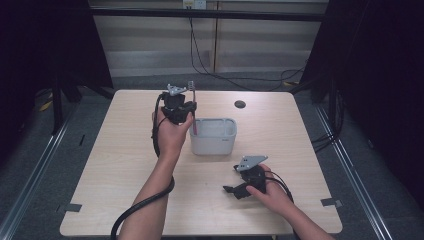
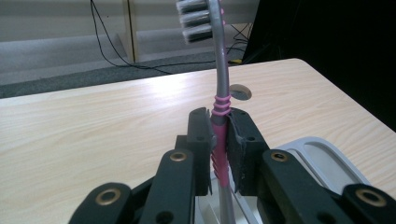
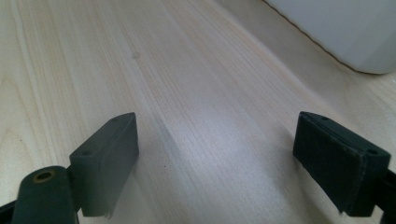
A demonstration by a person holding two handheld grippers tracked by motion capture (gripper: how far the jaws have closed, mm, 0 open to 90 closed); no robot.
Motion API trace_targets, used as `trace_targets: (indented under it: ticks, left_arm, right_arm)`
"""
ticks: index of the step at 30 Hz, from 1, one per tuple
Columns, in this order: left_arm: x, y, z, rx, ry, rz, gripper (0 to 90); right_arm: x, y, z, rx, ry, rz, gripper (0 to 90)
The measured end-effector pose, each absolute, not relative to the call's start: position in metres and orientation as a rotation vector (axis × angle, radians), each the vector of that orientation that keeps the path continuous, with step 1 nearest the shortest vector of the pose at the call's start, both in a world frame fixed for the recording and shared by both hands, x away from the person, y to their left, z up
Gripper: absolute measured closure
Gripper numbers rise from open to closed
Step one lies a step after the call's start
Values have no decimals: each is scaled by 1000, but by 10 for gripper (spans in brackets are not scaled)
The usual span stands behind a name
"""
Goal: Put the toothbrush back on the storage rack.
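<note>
Left gripper [image 2: 219, 140] clamped the grey-and-pink toothbrush [image 2: 221, 93] upright, held above the white bin's [image 1: 213, 136] 9 o'clock rim. Placement looked pending. Right gripper [image 3: 215, 154] rested agape and empty, at the bin's 5 o'clock.

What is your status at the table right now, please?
Left gripper shut on toothbrush, upright, bristles up, above the white bin. Right gripper open, low over the table, holding nothing. Nothing in the way.

Grey toothbrush [image 2: 220, 70] with pink ribbing; white container [image 1: 213, 136].
</note>
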State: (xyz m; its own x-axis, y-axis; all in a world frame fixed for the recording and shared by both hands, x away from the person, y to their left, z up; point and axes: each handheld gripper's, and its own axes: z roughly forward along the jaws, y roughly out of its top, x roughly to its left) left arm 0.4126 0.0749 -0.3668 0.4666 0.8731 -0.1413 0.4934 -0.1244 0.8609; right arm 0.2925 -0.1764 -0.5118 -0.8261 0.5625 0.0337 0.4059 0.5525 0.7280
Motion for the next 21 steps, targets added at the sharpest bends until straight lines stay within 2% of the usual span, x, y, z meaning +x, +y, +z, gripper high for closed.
trace_targets:
  ticks: [21]
  left_arm:
    - [401, 75, -385, 1758, 1175, 476, 801]
  right_arm:
    - [292, -176, -512, 821, 2586, 1132, 136]
